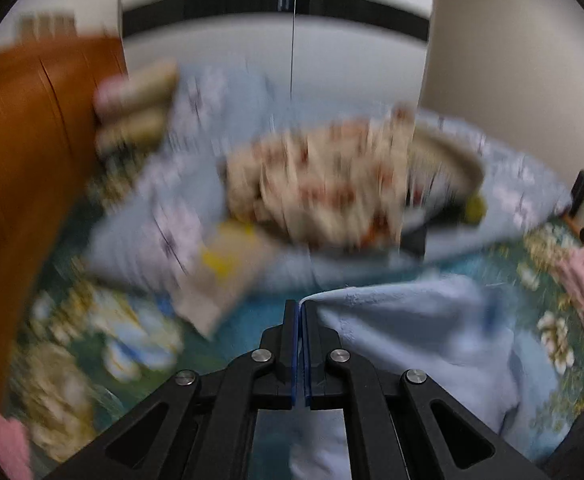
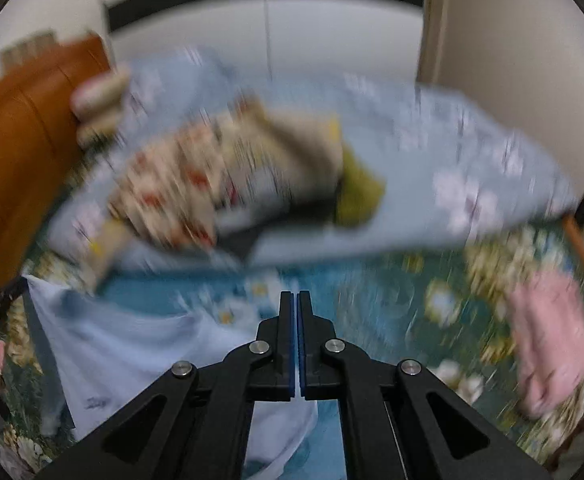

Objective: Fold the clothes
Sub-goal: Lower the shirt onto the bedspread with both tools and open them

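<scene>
A light blue garment (image 1: 412, 340) hangs from my left gripper (image 1: 300, 308), which is shut on its upper edge, and drapes down to the right over the bed. In the right wrist view the same garment (image 2: 131, 352) spreads from the left edge and passes underneath my right gripper (image 2: 295, 296). That gripper is shut, and no cloth shows between its fingertips. Both views are blurred by motion.
The bed has a teal floral cover (image 2: 392, 300). Further back, a pale blue flowered quilt (image 1: 512, 184) carries a heap of patterned clothes (image 1: 324, 184). A pink cloth (image 2: 548, 340) lies on the right. An orange wooden headboard (image 1: 23, 152) stands left, white wardrobe doors (image 1: 332, 52) behind.
</scene>
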Tool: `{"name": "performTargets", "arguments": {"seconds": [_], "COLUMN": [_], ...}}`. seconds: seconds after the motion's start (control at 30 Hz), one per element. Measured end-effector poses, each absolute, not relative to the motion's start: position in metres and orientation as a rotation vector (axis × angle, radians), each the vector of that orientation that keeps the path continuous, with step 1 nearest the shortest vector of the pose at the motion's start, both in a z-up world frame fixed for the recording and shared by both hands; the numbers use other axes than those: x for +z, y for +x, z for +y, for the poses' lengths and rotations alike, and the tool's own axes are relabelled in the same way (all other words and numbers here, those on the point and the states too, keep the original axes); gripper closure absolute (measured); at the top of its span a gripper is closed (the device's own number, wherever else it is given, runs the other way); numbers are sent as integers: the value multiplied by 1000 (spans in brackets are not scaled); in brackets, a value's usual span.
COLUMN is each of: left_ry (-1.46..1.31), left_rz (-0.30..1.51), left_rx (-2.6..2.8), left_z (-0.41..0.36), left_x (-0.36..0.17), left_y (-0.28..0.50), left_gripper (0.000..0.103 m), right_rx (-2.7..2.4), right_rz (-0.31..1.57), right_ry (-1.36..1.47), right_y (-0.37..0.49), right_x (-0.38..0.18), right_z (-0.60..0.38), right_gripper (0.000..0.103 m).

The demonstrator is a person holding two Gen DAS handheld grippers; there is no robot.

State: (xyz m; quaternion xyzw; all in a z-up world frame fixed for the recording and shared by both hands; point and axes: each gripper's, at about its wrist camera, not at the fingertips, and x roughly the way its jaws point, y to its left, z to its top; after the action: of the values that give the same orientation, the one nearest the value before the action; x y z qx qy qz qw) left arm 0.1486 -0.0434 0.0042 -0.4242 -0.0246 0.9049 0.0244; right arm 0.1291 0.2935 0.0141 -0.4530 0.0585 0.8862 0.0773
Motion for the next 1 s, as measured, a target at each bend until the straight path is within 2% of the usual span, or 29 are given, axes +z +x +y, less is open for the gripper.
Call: {"name": "performTargets", "arguments": {"seconds": [0.13, 0.27, 0.33, 0.37, 0.4, 0.43, 0.67, 0.73, 0.77, 0.9, 1.0], "left_ry": [-1411, -1501, -1545, -1568, -1590, -1602, -1647, -1651, -1646, -1605, -1538], "left_rz": [-91, -106, -113, -116, -120, -135, -182, -189, -188, -185, -166], "left_rx": [2782, 2767, 2758, 2754, 2749, 2747, 2745, 2745, 2749, 2760, 2771], "left_z": [-50, -59, -63, -65, -67, -70, -82, -83, -83, -81, -78], "left_x": [-23, -47, -59, -65, -71, -73, -81, -81, -80, -72, -55], "left_y": [140, 132, 129, 127, 125, 124, 123, 121, 121, 119, 109], "left_gripper": [101, 101, 101, 101, 101, 101, 101, 101, 101, 101, 101], "right_rx": [2556, 2484, 2420, 2391, 2352, 2314, 2155, 2143, 2138, 2192, 2288], "right_rz": [330, 470, 525, 549, 566, 582, 643, 675, 688, 617, 541], "right_ry": [-1585, -1725, -1764, -1787, -1819, -1849, -1925, -1920, -1918, -1910, -1827], "right_y": [117, 110, 106, 103, 101, 99, 100, 103, 105, 106, 99], "right_x": [-65, -113, -135, -142, -154, -165, -210, -213, -214, -201, -169], "right_z": [305, 314, 321, 323, 326, 329, 339, 340, 340, 333, 336], "right_gripper": [103, 101, 91, 76, 67, 67, 67, 74, 97, 100, 101]}}
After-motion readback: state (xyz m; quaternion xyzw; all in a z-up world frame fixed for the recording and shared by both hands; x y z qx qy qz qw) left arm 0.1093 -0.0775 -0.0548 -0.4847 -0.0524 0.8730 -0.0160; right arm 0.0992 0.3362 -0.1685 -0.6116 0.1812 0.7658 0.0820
